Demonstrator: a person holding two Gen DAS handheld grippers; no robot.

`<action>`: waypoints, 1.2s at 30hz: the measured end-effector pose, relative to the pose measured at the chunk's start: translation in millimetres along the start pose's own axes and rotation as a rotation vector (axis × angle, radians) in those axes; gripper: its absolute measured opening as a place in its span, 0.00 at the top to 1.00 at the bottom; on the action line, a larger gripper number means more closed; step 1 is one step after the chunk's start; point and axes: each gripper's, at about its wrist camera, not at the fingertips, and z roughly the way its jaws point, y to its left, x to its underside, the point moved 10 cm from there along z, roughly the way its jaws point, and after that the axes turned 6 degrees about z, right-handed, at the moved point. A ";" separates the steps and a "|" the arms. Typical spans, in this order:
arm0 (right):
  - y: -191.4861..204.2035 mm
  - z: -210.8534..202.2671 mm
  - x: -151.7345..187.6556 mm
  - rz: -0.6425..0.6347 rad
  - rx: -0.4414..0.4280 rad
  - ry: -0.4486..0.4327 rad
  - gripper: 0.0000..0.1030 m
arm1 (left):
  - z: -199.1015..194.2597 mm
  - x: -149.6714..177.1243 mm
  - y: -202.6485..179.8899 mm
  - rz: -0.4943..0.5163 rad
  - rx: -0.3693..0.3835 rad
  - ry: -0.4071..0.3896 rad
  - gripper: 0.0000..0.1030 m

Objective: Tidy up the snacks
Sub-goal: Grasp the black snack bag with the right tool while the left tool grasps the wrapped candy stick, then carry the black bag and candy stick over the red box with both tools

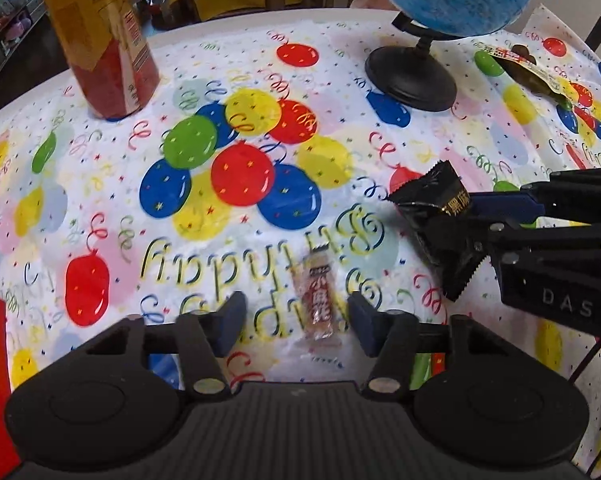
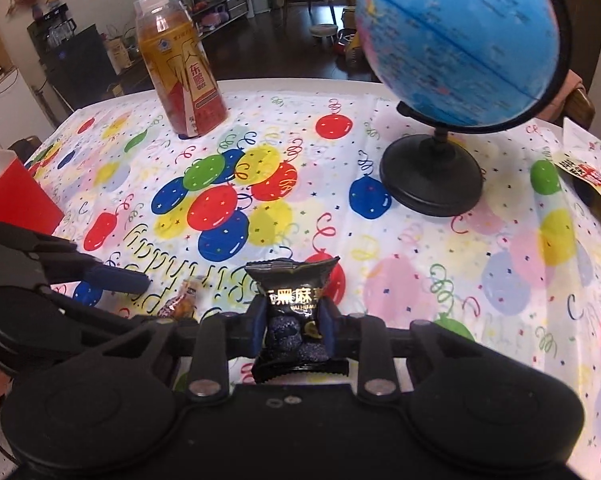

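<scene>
A small clear-wrapped brown snack bar (image 1: 316,300) lies on the balloon tablecloth (image 1: 100,208), between the spread fingers of my left gripper (image 1: 296,320), which is open just above it. The bar also shows in the right wrist view (image 2: 184,300). My right gripper (image 2: 292,326) is shut on a black snack packet (image 2: 292,308) with gold lettering and holds it above the cloth, right of the left gripper. The packet (image 1: 440,220) shows in the left wrist view too.
A yellow-red drink bottle (image 1: 100,36) stands at the far left. A blue globe (image 2: 456,44) on a black base (image 2: 432,176) stands at the far right. A dark snack pack (image 1: 536,68) lies beyond it. A red box (image 2: 12,196) sits at the left edge.
</scene>
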 end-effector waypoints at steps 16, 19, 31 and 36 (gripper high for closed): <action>9.1 -24.4 24.5 0.126 0.037 -0.008 0.75 | -13.6 10.8 6.4 -0.027 0.002 0.006 0.84; 15.4 -33.2 30.5 0.143 0.040 -0.002 0.75 | -23.1 18.4 9.2 -0.040 0.002 0.005 0.84; 58.1 -87.8 38.6 0.164 0.077 -0.045 0.75 | -87.3 45.4 24.6 -0.080 0.030 -0.046 0.84; 84.6 -112.3 40.9 0.169 0.073 -0.072 0.75 | -121.0 58.8 34.3 -0.081 0.044 -0.073 0.84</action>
